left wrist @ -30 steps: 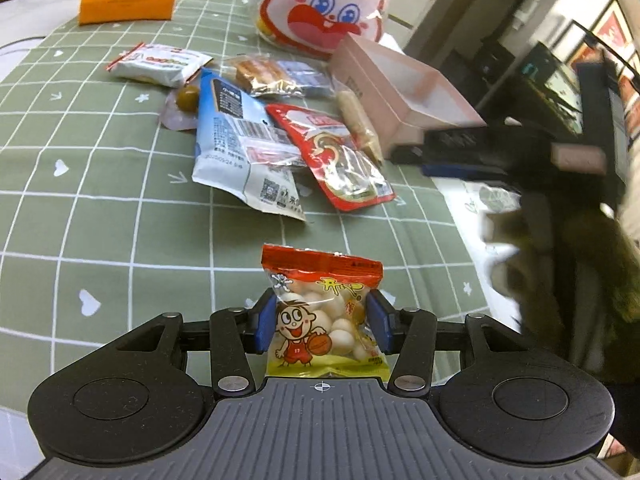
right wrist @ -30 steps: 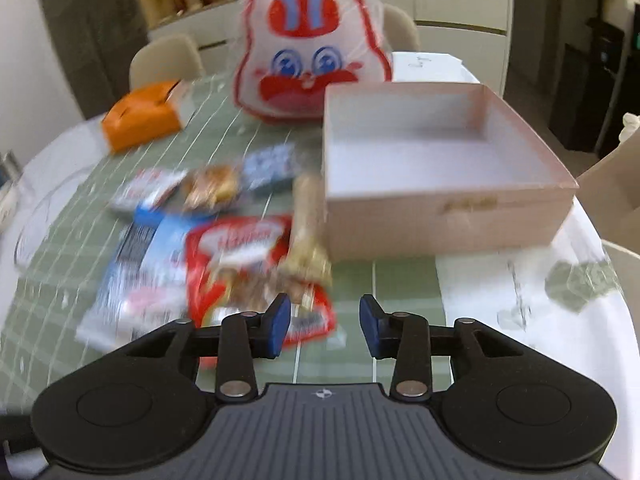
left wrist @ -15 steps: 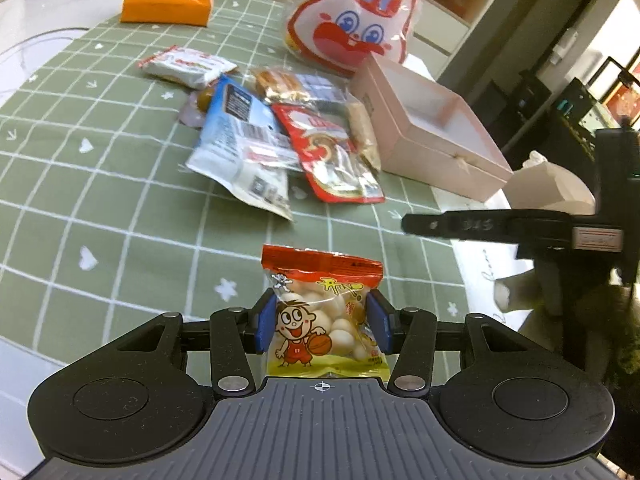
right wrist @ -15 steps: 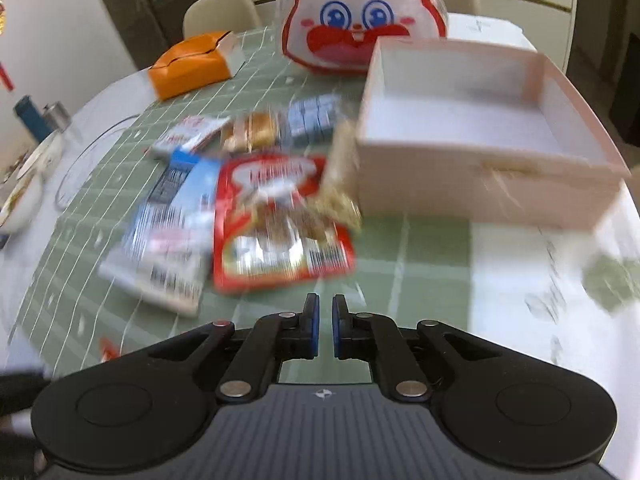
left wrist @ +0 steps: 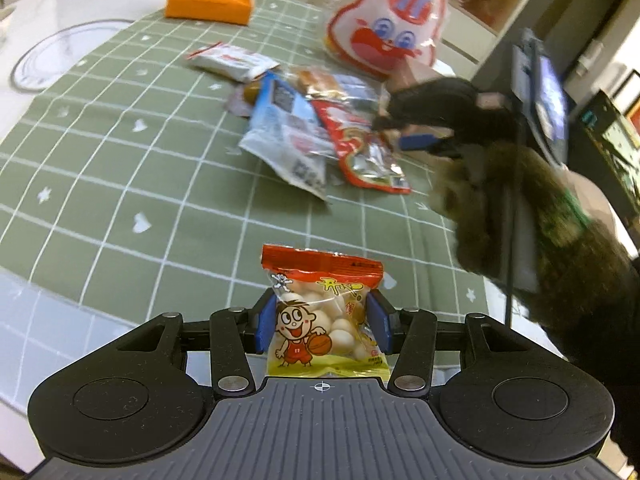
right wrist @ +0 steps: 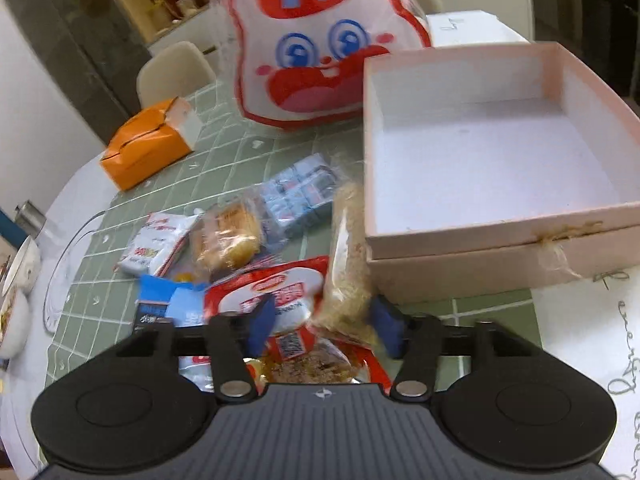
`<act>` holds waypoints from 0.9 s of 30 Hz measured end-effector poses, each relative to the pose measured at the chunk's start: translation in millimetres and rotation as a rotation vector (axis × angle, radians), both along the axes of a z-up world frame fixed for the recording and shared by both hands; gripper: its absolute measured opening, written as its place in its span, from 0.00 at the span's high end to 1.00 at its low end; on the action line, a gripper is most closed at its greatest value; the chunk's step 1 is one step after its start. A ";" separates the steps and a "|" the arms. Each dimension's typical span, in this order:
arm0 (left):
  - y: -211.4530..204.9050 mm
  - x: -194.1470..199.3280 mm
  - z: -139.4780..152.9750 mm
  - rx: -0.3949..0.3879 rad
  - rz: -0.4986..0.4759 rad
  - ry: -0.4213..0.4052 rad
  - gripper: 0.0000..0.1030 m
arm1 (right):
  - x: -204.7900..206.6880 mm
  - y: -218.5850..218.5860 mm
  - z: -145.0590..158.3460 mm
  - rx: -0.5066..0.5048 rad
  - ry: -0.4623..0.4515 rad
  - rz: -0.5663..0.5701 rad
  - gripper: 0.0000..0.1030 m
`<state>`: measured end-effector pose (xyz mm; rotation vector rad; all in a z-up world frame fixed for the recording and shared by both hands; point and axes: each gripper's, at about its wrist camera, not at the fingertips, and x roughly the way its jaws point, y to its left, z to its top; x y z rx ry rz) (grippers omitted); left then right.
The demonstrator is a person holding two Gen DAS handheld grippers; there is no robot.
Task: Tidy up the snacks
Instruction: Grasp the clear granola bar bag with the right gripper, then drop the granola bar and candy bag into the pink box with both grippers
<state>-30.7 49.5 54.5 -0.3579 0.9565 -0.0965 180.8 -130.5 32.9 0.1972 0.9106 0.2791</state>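
Observation:
My left gripper (left wrist: pixel 322 322) is shut on a small snack bag (left wrist: pixel 324 312) with a cartoon boy and a red top, held above the near edge of the green checked cloth (left wrist: pixel 120 152). My right gripper (right wrist: pixel 324 316) is open, low over the snack pile, its jaws either side of a long tan snack stick (right wrist: pixel 348 256) that lies against the pink box (right wrist: pixel 480 168). The red packet (right wrist: pixel 276 292) lies under it. The right gripper also shows in the left wrist view (left wrist: pixel 424 136) above the red packet (left wrist: pixel 360 148).
The pink box is open with nothing inside. A big rabbit-face bag (right wrist: pixel 316 44) stands behind it. An orange box (right wrist: pixel 148 148), a blue-white packet (left wrist: pixel 288 136), a white packet (right wrist: pixel 156 248), a cake packet (right wrist: pixel 230 236) and a blue wrapped pack (right wrist: pixel 300 196) lie on the cloth.
My right gripper closed, then opened again and moved forward and down over the pile beside the pink box. My left gripper kept hold of the cartoon bag and swung left.

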 end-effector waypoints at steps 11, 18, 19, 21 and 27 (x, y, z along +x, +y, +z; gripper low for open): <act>-24.1 22.3 -15.2 -0.034 -0.108 0.006 0.49 | -141.3 -64.8 8.2 -0.088 0.076 0.132 0.63; -48.9 30.8 -18.1 0.024 -0.185 0.029 0.49 | -134.0 -68.1 9.3 -0.145 -0.026 0.116 0.56; -52.2 31.5 -18.1 0.033 -0.195 0.034 0.49 | -124.9 -63.8 5.5 -0.150 -0.024 0.121 0.56; -59.0 34.0 -17.8 0.049 -0.219 0.043 0.49 | -113.2 -56.1 -0.3 -0.140 -0.016 0.158 0.56; -75.3 41.0 -3.6 0.051 -0.266 0.023 0.49 | -109.9 -57.8 12.8 -0.185 -0.014 0.294 0.73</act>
